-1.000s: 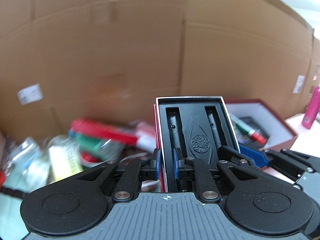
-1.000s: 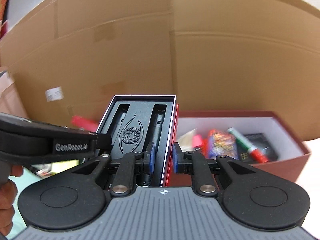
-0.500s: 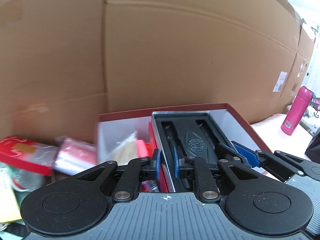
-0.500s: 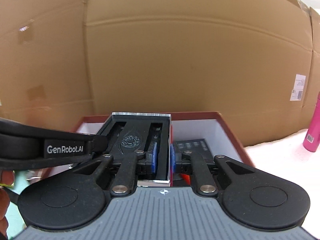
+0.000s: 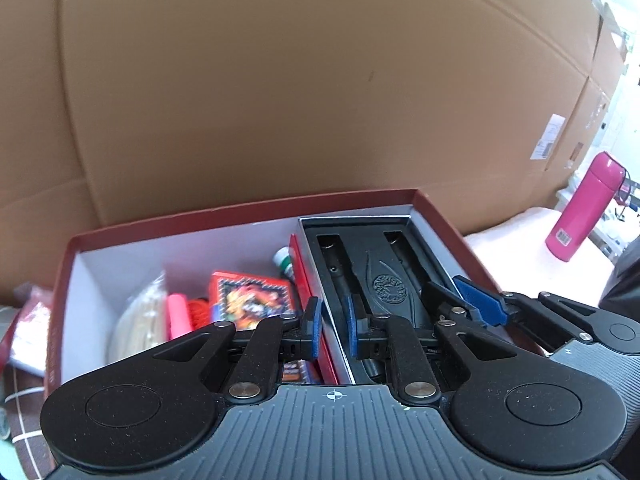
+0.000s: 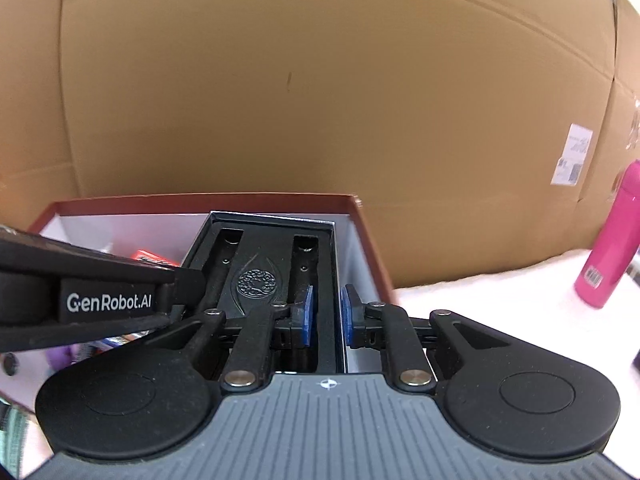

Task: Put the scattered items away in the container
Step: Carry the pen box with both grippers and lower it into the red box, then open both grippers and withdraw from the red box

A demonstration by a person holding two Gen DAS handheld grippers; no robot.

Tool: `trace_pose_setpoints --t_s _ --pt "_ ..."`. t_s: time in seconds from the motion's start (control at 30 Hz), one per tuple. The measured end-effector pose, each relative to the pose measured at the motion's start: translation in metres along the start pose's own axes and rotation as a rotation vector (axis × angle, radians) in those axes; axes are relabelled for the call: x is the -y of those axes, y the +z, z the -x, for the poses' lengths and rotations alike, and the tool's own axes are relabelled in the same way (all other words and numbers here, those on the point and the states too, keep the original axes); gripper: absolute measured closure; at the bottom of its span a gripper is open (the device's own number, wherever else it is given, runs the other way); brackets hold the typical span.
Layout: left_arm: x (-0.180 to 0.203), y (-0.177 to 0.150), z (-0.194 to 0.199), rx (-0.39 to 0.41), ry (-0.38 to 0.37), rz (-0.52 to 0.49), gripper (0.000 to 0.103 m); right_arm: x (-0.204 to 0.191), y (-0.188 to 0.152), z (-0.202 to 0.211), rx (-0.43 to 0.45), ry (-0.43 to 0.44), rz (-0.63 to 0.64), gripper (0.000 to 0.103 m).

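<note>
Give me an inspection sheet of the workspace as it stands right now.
Surface: pale table top right of the box; dark checked cloth at lower left.
Job's things: red box, white inside, already holding a printed red packet, a pink item and a green-capped marker. A black tray sits at its right end.
Clutter: a red-and-clear packet lies outside, left of the box.
Tongs: left tongs shut on the tray's left wall; right tongs shut on its right wall.
Cables: nothing seen.
Surroundings: cardboard wall behind; pink bottle standing to the right.
</note>
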State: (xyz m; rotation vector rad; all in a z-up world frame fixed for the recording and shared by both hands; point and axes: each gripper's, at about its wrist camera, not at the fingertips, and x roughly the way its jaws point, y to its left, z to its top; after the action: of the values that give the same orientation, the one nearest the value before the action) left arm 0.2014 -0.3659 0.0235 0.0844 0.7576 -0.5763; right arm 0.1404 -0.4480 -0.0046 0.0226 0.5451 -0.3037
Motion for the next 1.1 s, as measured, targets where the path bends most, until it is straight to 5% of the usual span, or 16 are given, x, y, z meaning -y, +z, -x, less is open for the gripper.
trace_pose_setpoints --t_s 0.13,0.23,0.3,0.37,0.5,0.63,1.1 --pt "0.004 0.003 -0.006 0.006 -0.015 -0.031 0.089 0.002 0.001 -0.003 0.004 -0.007 0.015 0.083" --pt "-0.003 0.004 -0.008 0.006 -0.053 -0.012 0.058 -0.002 -0.002 -0.001 0.012 -0.009 0.036 0.078" --pt "-0.009 0.002 0.004 0.046 -0.04 0.021 0.018 -0.004 -0.005 0.003 0.026 0.014 0.039 0.061" --pt "-0.017 -0.001 0.017 0.087 -0.022 0.066 0.008 -0.008 -0.009 0.011 0.046 0.055 0.031 0.027" --pt "-0.033 -0.005 0.035 0.086 -0.028 0.126 0.006 -0.028 -0.015 0.024 0.084 0.022 0.093 0.022" --pt "-0.046 -0.017 0.048 0.093 -0.015 0.149 0.005 -0.039 -0.021 0.042 0.104 0.05 0.085 0.007" --pt "-0.062 -0.045 0.104 0.18 0.052 0.087 0.002 -0.069 -0.023 0.088 0.165 0.069 0.143 0.003"
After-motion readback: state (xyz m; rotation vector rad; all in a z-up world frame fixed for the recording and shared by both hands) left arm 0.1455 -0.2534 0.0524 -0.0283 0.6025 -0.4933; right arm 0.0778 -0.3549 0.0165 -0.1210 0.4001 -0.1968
